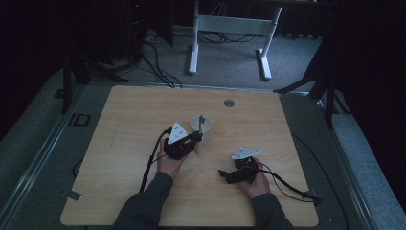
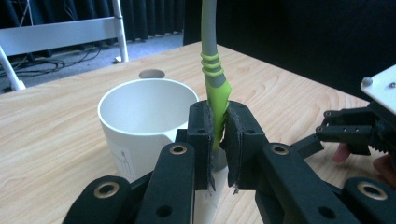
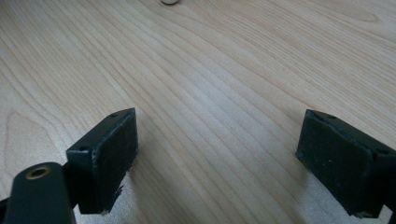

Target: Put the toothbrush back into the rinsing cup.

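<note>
Green-and-grey plastic utensil handle (image 2: pixel 215 88) sits pinched upright in my left gripper (image 2: pixel 219 135), just beside the white round cup (image 2: pixel 140 116). My right gripper (image 3: pixel 217 158) hangs wide and empty over the wooden table (image 3: pixel 210 70). I judge dropping it in remains.

No legible text.
The white round plastic cup (image 2: pixel 140 126) carries a small label, too blurred to read.

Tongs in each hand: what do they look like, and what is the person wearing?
Both tongs, left and right, are black, each topped by a grey three-cornered plate and trailing a black cable. Brass-coloured rivets dot the linkages, and the jaws end in flat black pads. The sleeves are dark grey.
</note>
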`<state>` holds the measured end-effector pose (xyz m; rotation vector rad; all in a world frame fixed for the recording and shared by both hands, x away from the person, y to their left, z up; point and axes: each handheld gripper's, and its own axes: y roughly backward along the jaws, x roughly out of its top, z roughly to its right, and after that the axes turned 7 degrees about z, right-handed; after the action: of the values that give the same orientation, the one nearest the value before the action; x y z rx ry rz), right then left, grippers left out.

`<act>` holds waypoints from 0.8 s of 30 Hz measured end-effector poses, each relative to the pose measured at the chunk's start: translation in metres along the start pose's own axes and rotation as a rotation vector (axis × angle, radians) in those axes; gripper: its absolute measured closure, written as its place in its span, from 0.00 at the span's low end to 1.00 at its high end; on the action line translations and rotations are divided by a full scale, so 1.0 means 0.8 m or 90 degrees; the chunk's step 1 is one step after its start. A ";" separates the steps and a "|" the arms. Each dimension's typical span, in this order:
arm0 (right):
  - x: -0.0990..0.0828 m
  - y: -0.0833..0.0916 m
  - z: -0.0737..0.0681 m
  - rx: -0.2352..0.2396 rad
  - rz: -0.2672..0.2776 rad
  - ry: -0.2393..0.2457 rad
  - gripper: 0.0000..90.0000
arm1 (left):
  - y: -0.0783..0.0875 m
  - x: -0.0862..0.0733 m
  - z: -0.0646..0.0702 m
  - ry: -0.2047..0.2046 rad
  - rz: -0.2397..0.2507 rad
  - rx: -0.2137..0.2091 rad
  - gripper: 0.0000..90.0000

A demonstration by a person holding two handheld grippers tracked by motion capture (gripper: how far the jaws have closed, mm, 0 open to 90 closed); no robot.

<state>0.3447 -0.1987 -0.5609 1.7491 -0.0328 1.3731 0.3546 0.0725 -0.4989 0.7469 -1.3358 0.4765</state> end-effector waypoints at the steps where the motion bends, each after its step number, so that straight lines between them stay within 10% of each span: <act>1: 0.000 0.000 0.000 0.000 0.000 0.000 0.13 | 0.000 -0.001 0.000 0.002 0.000 0.000 0.90; 24: 0.000 0.000 0.000 0.000 0.000 0.000 0.13 | 0.011 -0.006 0.009 -0.031 0.004 0.015 0.63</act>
<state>0.3447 -0.1987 -0.5609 1.7498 -0.0323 1.3720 0.3424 0.0738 -0.5013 0.7781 -1.3806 0.4823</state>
